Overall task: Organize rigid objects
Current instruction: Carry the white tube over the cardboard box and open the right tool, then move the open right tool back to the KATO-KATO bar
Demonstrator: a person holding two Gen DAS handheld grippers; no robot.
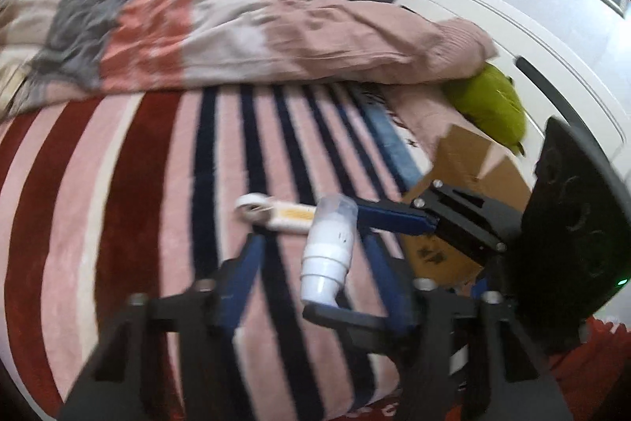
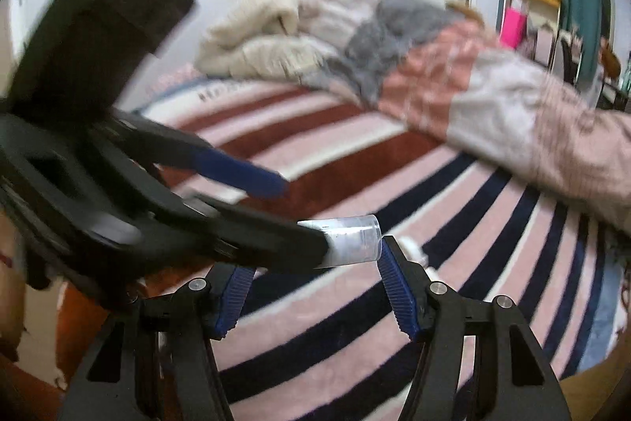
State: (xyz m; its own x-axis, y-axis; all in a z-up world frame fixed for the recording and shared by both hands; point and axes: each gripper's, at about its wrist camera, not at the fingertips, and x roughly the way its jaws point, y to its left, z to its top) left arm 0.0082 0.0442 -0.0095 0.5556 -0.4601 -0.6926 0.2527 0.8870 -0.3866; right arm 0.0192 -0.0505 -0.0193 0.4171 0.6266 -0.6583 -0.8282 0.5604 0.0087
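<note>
A white bottle with a clear cap [image 1: 329, 247] hangs above the striped bed. In the left wrist view my right gripper [image 1: 355, 219] comes in from the right with a blue finger against the bottle's cap. My left gripper [image 1: 311, 243] stands open around the bottle, its fingers [image 1: 244, 275] apart from it. In the right wrist view the clear cap [image 2: 355, 241] lies between my right gripper's [image 2: 311, 259] spread fingers, and the left gripper [image 2: 252, 200] crosses from the left over the bottle's body. A white flat tube [image 1: 276, 214] lies on the blanket beyond.
An open cardboard box [image 1: 469, 164] stands at the right of the bed, by a green pillow [image 1: 493, 105]. A rumpled pink and grey duvet [image 1: 236, 26] lies across the back. A white headboard [image 1: 552, 66] is at the right. The striped blanket [image 2: 394, 184] covers the bed.
</note>
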